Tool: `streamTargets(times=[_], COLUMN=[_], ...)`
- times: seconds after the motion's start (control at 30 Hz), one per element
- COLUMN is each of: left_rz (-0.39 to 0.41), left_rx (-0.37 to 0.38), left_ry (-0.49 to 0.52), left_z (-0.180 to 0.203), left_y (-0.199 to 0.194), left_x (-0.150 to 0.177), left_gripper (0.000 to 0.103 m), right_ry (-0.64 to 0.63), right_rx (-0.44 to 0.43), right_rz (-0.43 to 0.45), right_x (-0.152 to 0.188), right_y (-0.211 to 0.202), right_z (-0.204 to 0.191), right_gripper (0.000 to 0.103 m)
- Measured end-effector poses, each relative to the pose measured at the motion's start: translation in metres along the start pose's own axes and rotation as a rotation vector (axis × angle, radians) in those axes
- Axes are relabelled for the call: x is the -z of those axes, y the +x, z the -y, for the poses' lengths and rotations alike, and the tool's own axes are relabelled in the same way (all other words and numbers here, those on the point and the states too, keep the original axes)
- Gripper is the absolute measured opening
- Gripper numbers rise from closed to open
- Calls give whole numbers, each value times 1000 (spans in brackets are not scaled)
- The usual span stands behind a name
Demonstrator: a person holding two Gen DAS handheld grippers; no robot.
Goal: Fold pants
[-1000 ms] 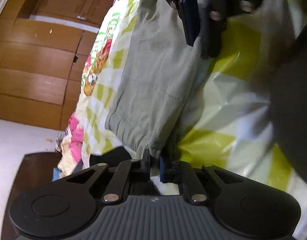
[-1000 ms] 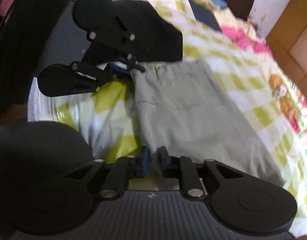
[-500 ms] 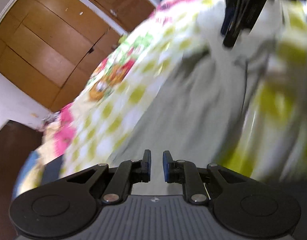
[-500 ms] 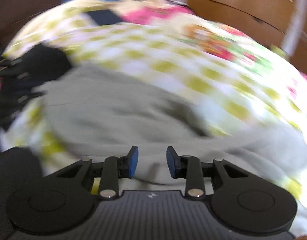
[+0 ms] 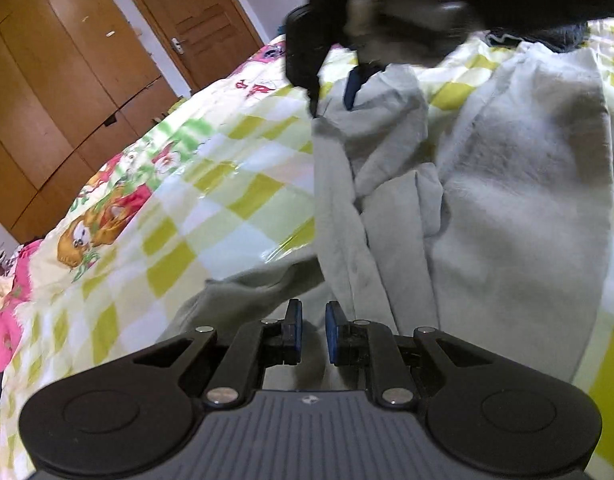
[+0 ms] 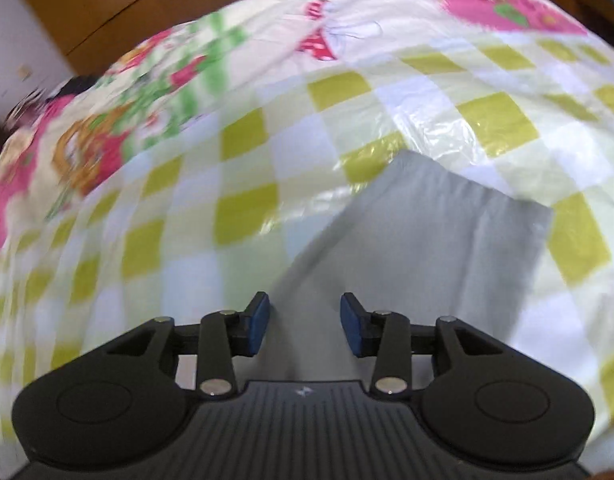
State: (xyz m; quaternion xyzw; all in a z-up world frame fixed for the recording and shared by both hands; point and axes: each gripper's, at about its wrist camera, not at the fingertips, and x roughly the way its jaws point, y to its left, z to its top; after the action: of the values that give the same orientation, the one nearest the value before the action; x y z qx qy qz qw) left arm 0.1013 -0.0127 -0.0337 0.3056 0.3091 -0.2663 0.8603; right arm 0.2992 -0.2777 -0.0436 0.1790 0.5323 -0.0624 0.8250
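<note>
While your tongs hover low over the bed, this is how things stand:
Pants (image 5: 487,200): grey, rumpled, lying on the checked bedcover (image 5: 227,200) in front of you.
Your left gripper (image 5: 311,330): jaws a narrow gap apart; cloth lies between the pads, but you cannot tell whether it is pinched.
Your right gripper (image 6: 305,326): jaws spread wide over a flat grey panel, gripping nothing.
Background: wooden wardrobe (image 5: 67,80), door (image 5: 195,20).

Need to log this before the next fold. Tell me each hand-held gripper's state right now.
Left hand-held gripper: narrowly open, grey pants between its fingers, not clamped.
Right hand-held gripper: wide open over the pants, holding nothing.
</note>
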Motion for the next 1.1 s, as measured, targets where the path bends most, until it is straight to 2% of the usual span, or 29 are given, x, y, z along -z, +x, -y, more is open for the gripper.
streamTargets(times=[0.17,0.2,0.23,0.27,0.37,0.5,0.6,0.73,0.8,0.9,0.97,1.03,1.1], left_rz=[-4,-6,-5,-4,-7,-1,24,49,45,21,17,16,13], left_rx=[3,-5,-14,-22,-40,-64,-63,-44,-27,11,16,13,18], left_ry=[-6,-9,-12,-13,8,55,71,127,175,225,257,284,291], left_z=[5,7,9,10,16,27,38,65,80,99,110,118,121], left_y=[4,4,2,1,-7,-26,-43,-57,-58,-54,-53,-53,-53], left_x=[-5,-4,-4,-3,-3,-9,-17,-22,-22,-23,-25,-29,-33], left_gripper=[31,31,31,31,31,31,31,31,31,31,31,31,31], right_ry=[-57,-58,-53,-30,13,88,140,199,275,406,522,577,574], right_rx=[129,137,129,98,12,-165,-265,-286,-272,-207,-224,-247,-259], right_rz=[22,27,28,24,64,180,275,334,323,247,223,235,267], right_x=[-13,-13,-13,-13,-6,9,32,89,121,167,191,203,204], right_y=[28,28,25,20,-18,-104,-170,-224,-227,-203,-191,-187,-189], right_z=[-11,-10,-5,2,27,72,111,168,200,248,275,287,289], right_gripper=[43,33,14,3,2,2,2,2,2,2,3,2,6])
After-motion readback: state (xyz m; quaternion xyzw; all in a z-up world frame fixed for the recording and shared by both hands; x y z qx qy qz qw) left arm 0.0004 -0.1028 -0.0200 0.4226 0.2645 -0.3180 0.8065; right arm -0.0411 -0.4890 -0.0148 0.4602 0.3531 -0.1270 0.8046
